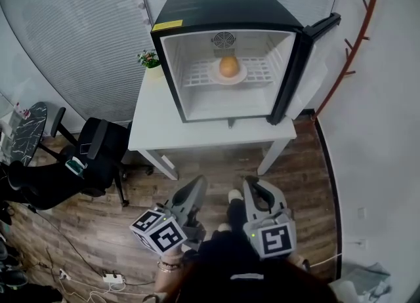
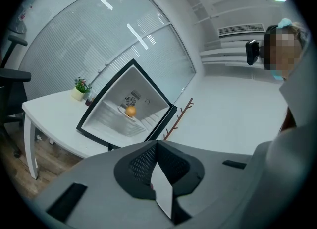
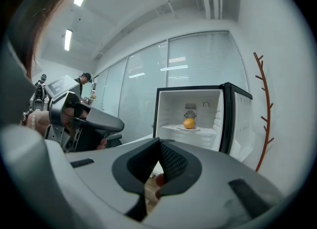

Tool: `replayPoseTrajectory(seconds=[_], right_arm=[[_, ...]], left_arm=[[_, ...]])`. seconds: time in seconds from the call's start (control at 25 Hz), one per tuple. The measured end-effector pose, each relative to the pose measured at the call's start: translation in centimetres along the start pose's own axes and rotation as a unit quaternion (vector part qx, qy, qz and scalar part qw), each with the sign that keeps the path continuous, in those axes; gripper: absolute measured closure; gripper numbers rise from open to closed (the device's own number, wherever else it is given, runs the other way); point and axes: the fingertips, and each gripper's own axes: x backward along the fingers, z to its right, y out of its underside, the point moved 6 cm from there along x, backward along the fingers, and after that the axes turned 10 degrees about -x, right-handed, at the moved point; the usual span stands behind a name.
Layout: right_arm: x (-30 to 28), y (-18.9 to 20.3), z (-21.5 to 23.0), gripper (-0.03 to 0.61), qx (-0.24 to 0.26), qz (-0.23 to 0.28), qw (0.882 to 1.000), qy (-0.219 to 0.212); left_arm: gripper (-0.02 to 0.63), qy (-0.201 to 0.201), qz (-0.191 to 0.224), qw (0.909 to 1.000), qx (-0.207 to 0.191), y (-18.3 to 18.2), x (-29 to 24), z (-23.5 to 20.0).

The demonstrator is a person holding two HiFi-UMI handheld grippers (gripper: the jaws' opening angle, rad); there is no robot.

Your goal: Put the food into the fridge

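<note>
Gaping fridge (image 1: 223,8), orange (image 1: 228,66) mid-shelf, door (image 1: 308,75) aside

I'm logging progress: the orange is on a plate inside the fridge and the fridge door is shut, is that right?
Not quite. The door is open, swung out to the right, as the head view shows. The orange is indeed on a plate inside the fridge.
</note>
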Motion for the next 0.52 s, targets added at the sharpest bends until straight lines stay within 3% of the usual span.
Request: replayPoseTrajectory(seconds=[0.2, 0.52], right_arm=[[0.3, 0.3, -0.8, 0.578, 0.019, -0.011, 1.0, -0.006], [-0.6, 0.1, -0.2, 0.578, 0.025, -0.012, 1.0, -0.004]], left_arm=[[0.614, 0.005, 0.01, 0.9999, 0.001, 0.1, -0.3, -0.7], [0.614, 0.004, 0.01, 0.9994, -0.032, 0.3, -1.6, -1.1]])
